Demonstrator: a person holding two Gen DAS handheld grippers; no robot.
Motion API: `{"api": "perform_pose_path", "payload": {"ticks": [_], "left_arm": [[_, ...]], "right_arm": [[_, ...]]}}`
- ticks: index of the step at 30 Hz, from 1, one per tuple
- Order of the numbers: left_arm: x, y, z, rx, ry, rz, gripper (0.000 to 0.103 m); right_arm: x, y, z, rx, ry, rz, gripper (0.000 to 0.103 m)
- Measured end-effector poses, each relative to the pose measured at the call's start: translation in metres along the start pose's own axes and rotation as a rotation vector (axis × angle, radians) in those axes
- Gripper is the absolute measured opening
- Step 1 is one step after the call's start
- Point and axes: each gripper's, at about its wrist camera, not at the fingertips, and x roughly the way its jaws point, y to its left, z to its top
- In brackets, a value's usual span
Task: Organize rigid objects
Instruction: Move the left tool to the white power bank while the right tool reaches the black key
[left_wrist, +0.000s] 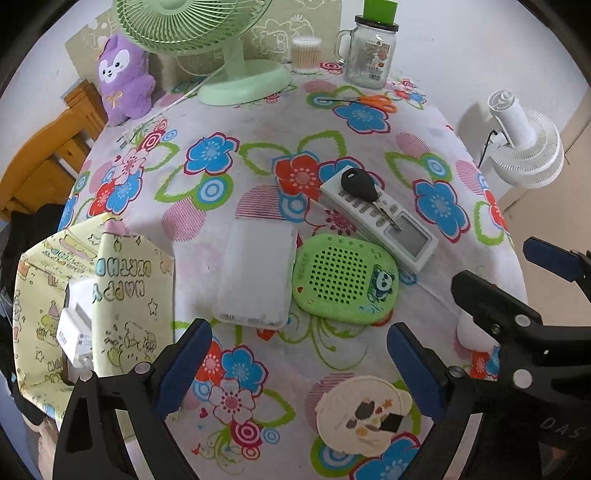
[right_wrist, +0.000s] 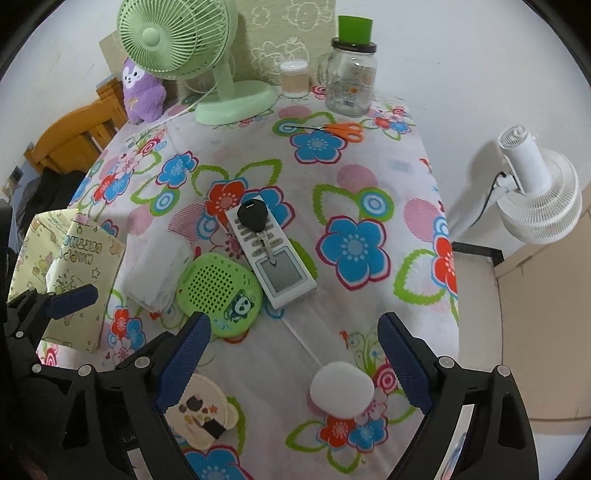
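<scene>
Right hand-held gripper (right_wrist: 295, 363) wide, empty; white oval pebble (right_wrist: 341, 389) lies between its fingers, just ahead, long axis crosswise. Left hand-held gripper (left_wrist: 299, 363) wide, probably farther.

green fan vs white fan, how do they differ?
The green fan stands on the flowered tablecloth at the far edge; the white fan is off the table, to its right. The green fan faces the cameras and sits on a flat oval base; the white fan faces away, showing its motor housing, with a dark cable attached. Both have round grilles.
</scene>
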Motion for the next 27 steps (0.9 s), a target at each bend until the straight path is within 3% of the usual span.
{"api": "perform_pose_path", "payload": {"ticks": [27], "left_arm": [[0.053, 0.025, 0.037, -0.036, 0.045, 0.013, 0.093]], "right_arm": [[0.070, 0.018, 0.051, -0.075, 0.032, 0.004, 0.083]]}}
